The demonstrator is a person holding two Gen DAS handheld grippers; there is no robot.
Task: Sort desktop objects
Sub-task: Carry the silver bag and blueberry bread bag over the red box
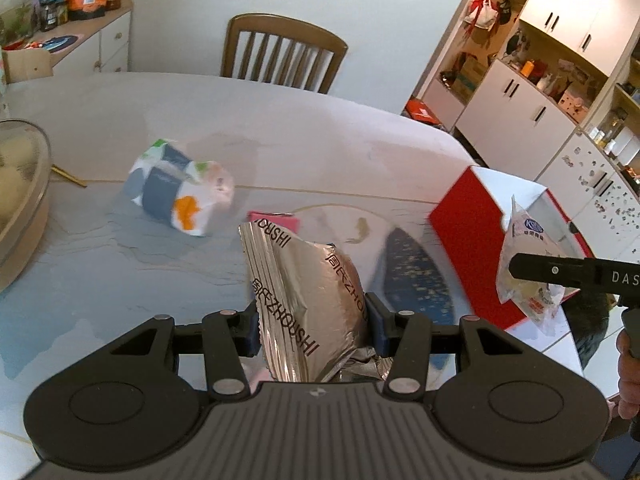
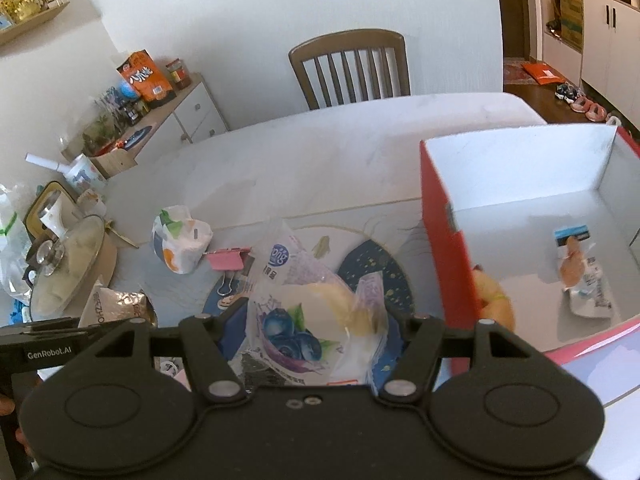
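My left gripper [image 1: 312,326] is shut on a silver foil snack bag [image 1: 304,292] printed ZHOUSHI, held up off the table. My right gripper [image 2: 320,324] is shut on a clear blueberry bread packet [image 2: 308,312], also lifted; the same packet [image 1: 528,264] shows at the right of the left wrist view, under the right gripper's black finger [image 1: 560,270]. The foil bag [image 2: 116,306] appears low left in the right wrist view. A red box [image 2: 444,232] with a white inside stands at the right and holds two wrapped snacks [image 2: 580,268]. A patterned tissue pack [image 1: 180,192] and a pink binder clip [image 2: 228,260] lie on the table.
A round dark blue mat [image 1: 416,276] lies under the grippers. A lidded dish [image 2: 68,268] of pale buns sits at the table's left edge. A wooden chair [image 1: 280,52] stands behind the table. A sideboard [image 2: 176,116] with jars and an orange bag is at the far left.
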